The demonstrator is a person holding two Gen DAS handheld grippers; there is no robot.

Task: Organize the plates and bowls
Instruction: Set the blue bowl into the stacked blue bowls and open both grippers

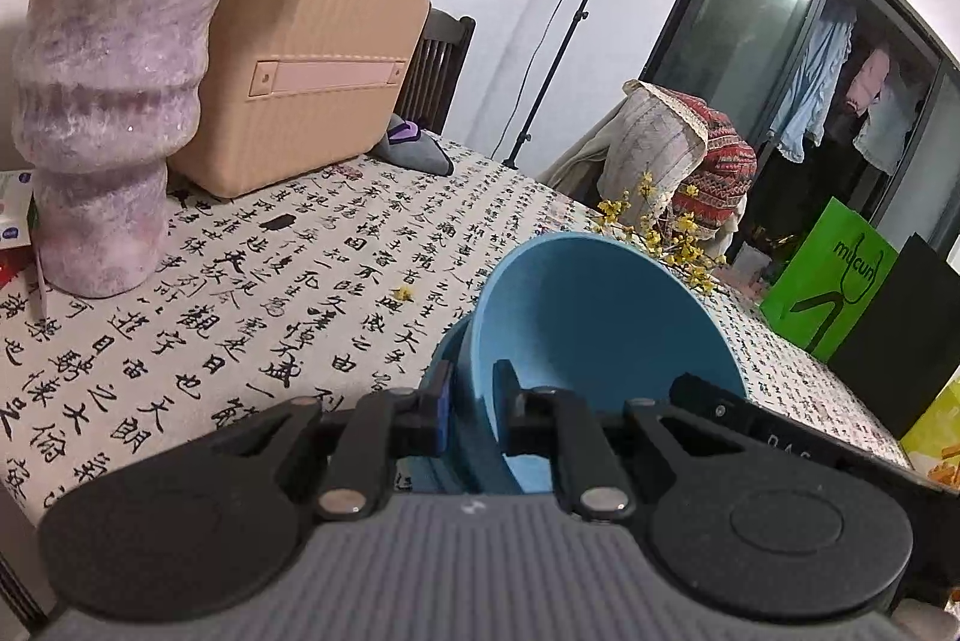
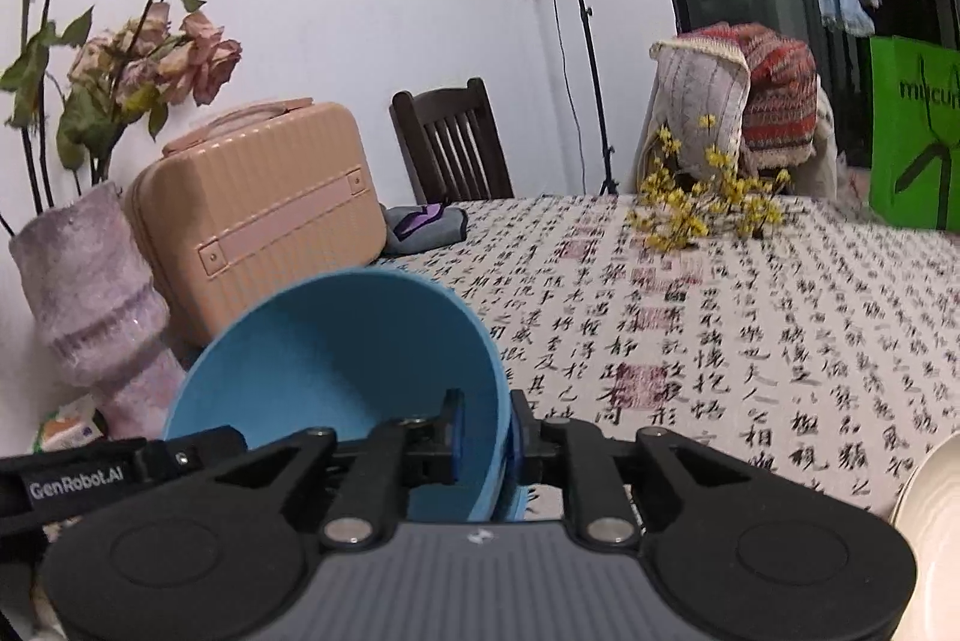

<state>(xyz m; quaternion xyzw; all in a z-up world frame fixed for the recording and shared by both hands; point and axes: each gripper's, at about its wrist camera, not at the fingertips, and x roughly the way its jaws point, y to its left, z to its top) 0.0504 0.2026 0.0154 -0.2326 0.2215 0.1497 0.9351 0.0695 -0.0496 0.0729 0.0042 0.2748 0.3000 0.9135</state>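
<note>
A blue bowl (image 1: 600, 317) is tilted above the table, its opening facing the cameras. My left gripper (image 1: 474, 401) is shut on the bowl's left rim, one finger inside the wall and one outside. In the right wrist view the same blue bowl (image 2: 336, 359) has its right rim between the fingers of my right gripper (image 2: 487, 431). Those pads stand slightly off the wall, so this gripper is open. A cream plate (image 2: 930, 521) shows at the lower right edge of that view.
The table carries a calligraphy-print cloth (image 2: 750, 341). A purple fuzzy vase (image 1: 102, 101) with dried roses and a beige case (image 1: 300, 59) stand at the left. Yellow flower sprigs (image 2: 708, 209) and a green bag (image 1: 828, 281) sit at the far right, chairs behind.
</note>
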